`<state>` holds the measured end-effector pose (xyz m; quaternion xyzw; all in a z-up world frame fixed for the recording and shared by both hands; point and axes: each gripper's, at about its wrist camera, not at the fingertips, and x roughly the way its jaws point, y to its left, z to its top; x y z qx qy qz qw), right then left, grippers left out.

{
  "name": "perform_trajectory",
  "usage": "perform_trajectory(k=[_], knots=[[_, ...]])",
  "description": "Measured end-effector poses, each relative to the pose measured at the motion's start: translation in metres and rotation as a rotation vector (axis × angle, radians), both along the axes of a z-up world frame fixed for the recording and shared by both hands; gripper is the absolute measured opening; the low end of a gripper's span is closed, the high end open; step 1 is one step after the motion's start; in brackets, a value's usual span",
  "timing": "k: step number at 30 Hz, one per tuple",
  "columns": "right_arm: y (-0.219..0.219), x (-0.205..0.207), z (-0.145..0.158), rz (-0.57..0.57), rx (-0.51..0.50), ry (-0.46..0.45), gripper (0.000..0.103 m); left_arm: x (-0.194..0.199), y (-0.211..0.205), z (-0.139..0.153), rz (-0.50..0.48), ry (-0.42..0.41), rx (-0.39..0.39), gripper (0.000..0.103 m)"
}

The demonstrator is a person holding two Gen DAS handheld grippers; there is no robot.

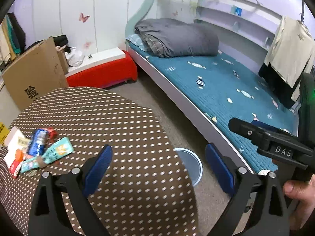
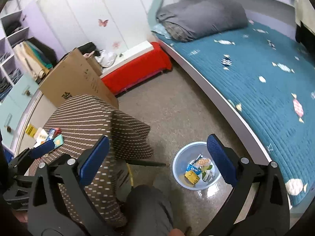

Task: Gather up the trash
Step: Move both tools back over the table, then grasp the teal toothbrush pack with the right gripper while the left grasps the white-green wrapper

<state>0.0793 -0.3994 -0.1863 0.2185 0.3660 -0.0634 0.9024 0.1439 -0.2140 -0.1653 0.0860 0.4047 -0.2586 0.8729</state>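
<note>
A pile of snack wrappers [image 1: 37,151] lies at the left of a table under a brown dotted cloth [image 1: 110,122]; it also shows in the right wrist view [image 2: 52,135]. A pale blue bin [image 2: 195,165] stands on the floor with several wrappers inside; its rim shows past the table edge in the left wrist view [image 1: 192,165]. My left gripper [image 1: 158,167] is open and empty above the table's right edge. My right gripper [image 2: 158,157] is open and empty, above the floor beside the bin; it appears at the right of the left wrist view [image 1: 265,137].
A bed with a teal quilt [image 2: 256,74] and grey duvet [image 2: 200,15] runs along the right. A cardboard box [image 2: 76,78] and a red bench [image 2: 137,68] stand behind the table. The person's knee [image 2: 147,206] is below the bin.
</note>
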Motion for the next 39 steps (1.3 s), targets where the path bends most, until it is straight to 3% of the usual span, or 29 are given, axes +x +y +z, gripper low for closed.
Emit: perform_trajectory(k=[7, 13, 26, 37, 39], knots=[[0.050, 0.015, 0.022, 0.137, -0.057, -0.031, 0.097, -0.007, 0.051, 0.009, 0.077, -0.020, -0.040, 0.093], [0.108, 0.037, 0.031, 0.333, -0.094, -0.055, 0.097, -0.011, 0.114, 0.016, 0.198, -0.037, -0.065, 0.093], [0.242, 0.094, 0.012, 0.754, -0.249, -0.030, 0.096, -0.022, 0.254, -0.002, 0.497, -0.010, -0.046, 0.093], [0.305, 0.139, -0.013, 1.015, -0.351, 0.024, 0.056, -0.034, 0.304, -0.023, 0.619, 0.039, -0.042, 0.093], [0.315, 0.145, -0.018, 1.041, -0.405, 0.027, 0.052, -0.034, 0.305, -0.023, 0.621, 0.040, -0.042, 0.093]])
